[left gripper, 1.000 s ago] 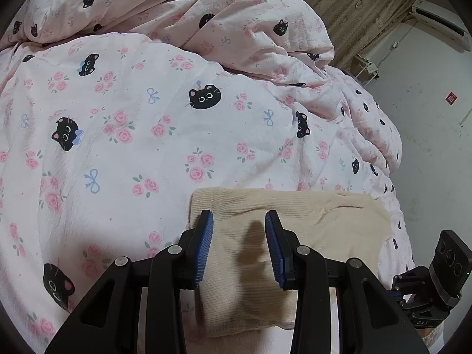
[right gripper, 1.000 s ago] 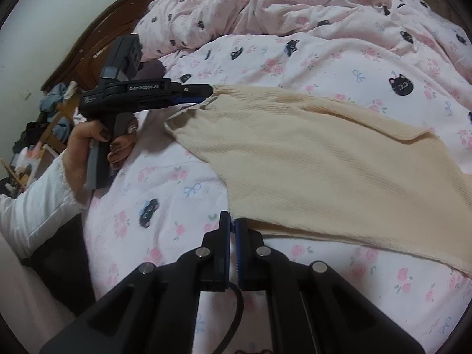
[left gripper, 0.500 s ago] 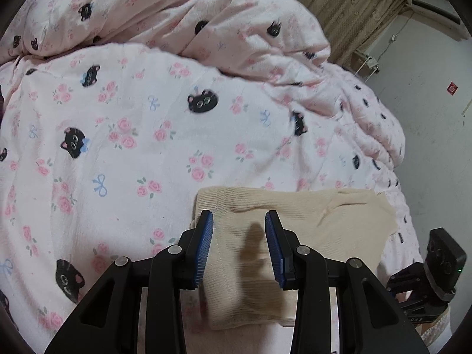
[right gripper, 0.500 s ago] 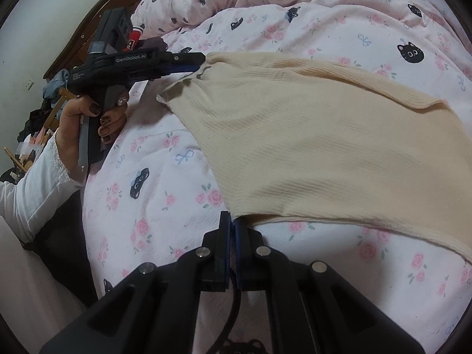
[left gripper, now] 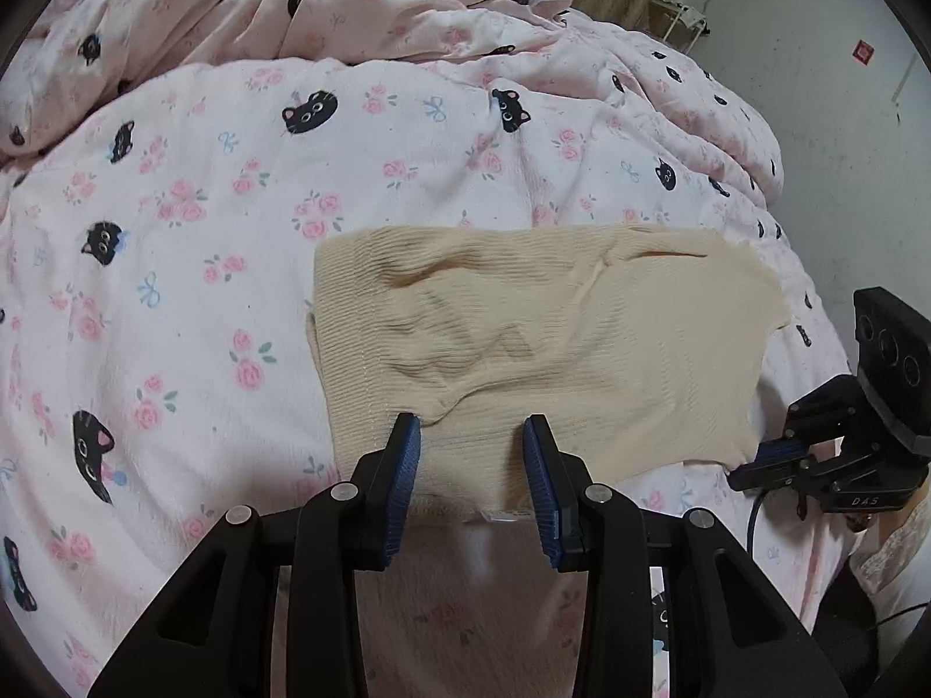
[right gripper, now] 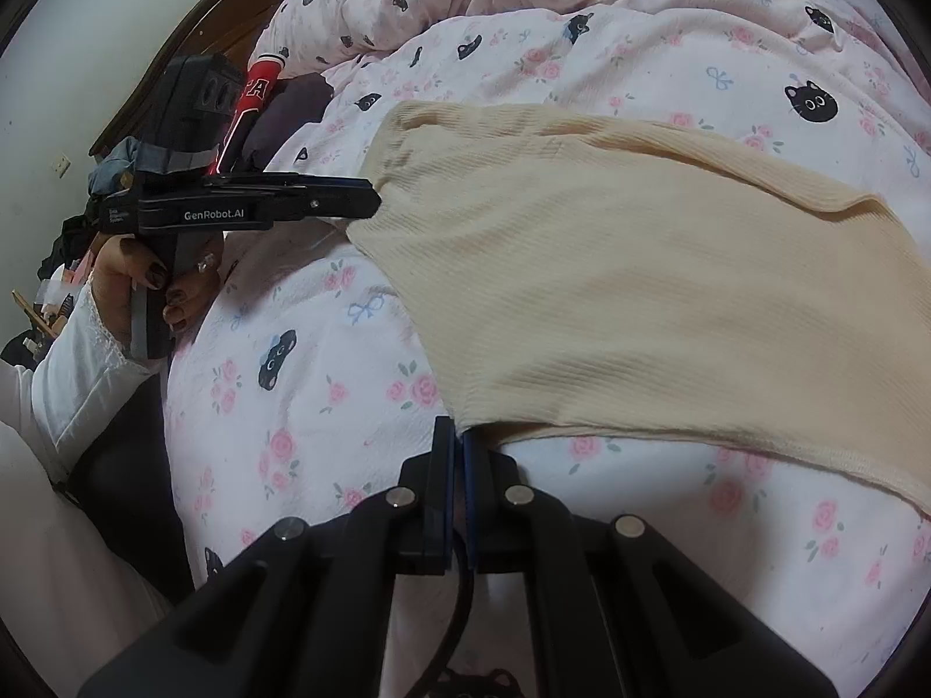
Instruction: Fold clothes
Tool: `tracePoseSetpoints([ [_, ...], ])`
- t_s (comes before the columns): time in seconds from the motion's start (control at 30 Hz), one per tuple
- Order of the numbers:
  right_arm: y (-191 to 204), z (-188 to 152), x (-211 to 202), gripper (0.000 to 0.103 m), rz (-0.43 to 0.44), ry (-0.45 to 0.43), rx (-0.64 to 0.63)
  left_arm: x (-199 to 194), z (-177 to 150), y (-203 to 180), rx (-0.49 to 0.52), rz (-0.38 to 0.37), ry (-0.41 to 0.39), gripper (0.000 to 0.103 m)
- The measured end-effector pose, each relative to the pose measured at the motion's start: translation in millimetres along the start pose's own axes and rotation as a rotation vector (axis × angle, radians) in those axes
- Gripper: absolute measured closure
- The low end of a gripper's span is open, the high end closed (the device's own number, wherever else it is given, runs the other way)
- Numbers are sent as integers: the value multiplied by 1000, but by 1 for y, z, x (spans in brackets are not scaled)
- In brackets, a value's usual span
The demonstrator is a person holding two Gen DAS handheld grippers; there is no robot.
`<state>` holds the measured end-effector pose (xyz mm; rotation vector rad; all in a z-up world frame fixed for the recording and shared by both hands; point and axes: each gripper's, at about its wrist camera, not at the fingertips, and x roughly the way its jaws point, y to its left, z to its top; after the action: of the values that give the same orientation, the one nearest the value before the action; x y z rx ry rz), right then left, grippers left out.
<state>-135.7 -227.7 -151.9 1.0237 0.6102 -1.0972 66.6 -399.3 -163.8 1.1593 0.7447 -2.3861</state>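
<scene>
A cream ribbed garment (left gripper: 541,320) lies spread on a pink quilt (left gripper: 192,221) printed with roses, bows and black cat faces, and the quilt heaps up in rumpled folds behind it. The left gripper (left gripper: 471,436) hangs over the garment's near edge with its blue pads parted a modest way; cloth shows in the gap, but whether the pads press on it cannot be told from either view. The right gripper (right gripper: 457,439) has its jaws closed together, pinching the garment's near corner. Only the left wrist view shows the creases running across the cloth, plus a pale wall (left gripper: 844,116) beyond the bed. Only the right wrist view shows the person's hand (right gripper: 134,285) on the left gripper's handle, a white lace-cuffed sleeve (right gripper: 81,372), the dark wooden headboard (right gripper: 233,29), and a pile of dark and red clothes (right gripper: 273,104) beside it.
</scene>
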Motion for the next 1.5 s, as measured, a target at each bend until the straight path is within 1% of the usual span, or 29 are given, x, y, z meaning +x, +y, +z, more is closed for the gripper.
tracePoseSetpoints([
  [0.1,-1,1,0,100,1,-2,2,-13,2,-1,-15,-25,-60,71],
  [0.2,-2,1,-1,98,4,-7,12,-28,9,0,-25,-55,-160,71],
  [0.3,-2,-2,-5,98,7,-10,20,-27,20,0,-34,-56,-229,71],
  [0.33,-2,-2,-6,98,5,-8,17,-21,24,1,-41,-44,-228,71],
  [0.4,-1,-3,-8,97,3,-4,10,-5,28,5,-63,-6,-200,71],
  [0.47,1,-4,-13,97,6,-6,1,13,27,15,-106,19,-143,71],
  [0.5,-1,-5,-17,97,10,-14,2,19,26,20,-128,19,-126,71],
  [0.53,-3,-6,-23,97,16,-28,7,18,25,21,-144,7,-135,71],
  [0.6,-8,-7,-38,97,37,-71,23,7,26,21,-165,-20,-180,71],
  [0.67,-15,-8,-56,97,54,-137,53,-9,26,16,-158,-55,-252,71],
  [0.7,-20,-7,-61,97,41,-169,75,-16,25,13,-149,-67,-280,71],
  [0.77,-29,-5,-71,97,9,-232,119,-21,24,4,-122,-95,-302,71],
  [0.8,-34,-4,-75,97,-38,-256,143,-22,23,1,-109,-106,-304,71],
  [0.87,-50,-5,-82,97,-140,-301,219,-16,21,-5,-92,-105,-282,71],
  [0.9,-61,-8,-87,96,-185,-329,276,-13,20,-8,-84,-103,-269,71],
  [0.93,-72,-10,-92,93,-228,-357,332,-9,20,-10,-81,-102,-257,71],
  [1.03,-98,-14,-105,91,-247,-451,421,0,18,-14,-83,-97,-226,71],
  [1.1,-106,-7,-101,91,-215,-469,439,4,16,-15,-85,-87,-213,71],
  [1.13,-106,-3,-93,91,-191,-455,433,6,15,-14,-87,-84,-207,71],
  [1.17,-103,3,-82,91,-184,-418,406,9,14,-14,-90,-82,-200,71],
  [1.2,-96,9,-71,91,-188,-377,361,10,13,-13,-94,-82,-194,71],
  [1.27,-79,19,-54,91,-201,-322,269,12,13,-11,-100,-87,-191,71],
  [1.37,-62,35,-42,91,-170,-308,194,13,13,-10,-104,-97,-188,71],
  [1.47,-55,55,-32,82,-129,-310,164,14,13,-9,-107,-100,-183,71],
  [1.5,-54,63,-27,82,-117,-298,156,15,13,-9,-109,-101,-181,71],
])
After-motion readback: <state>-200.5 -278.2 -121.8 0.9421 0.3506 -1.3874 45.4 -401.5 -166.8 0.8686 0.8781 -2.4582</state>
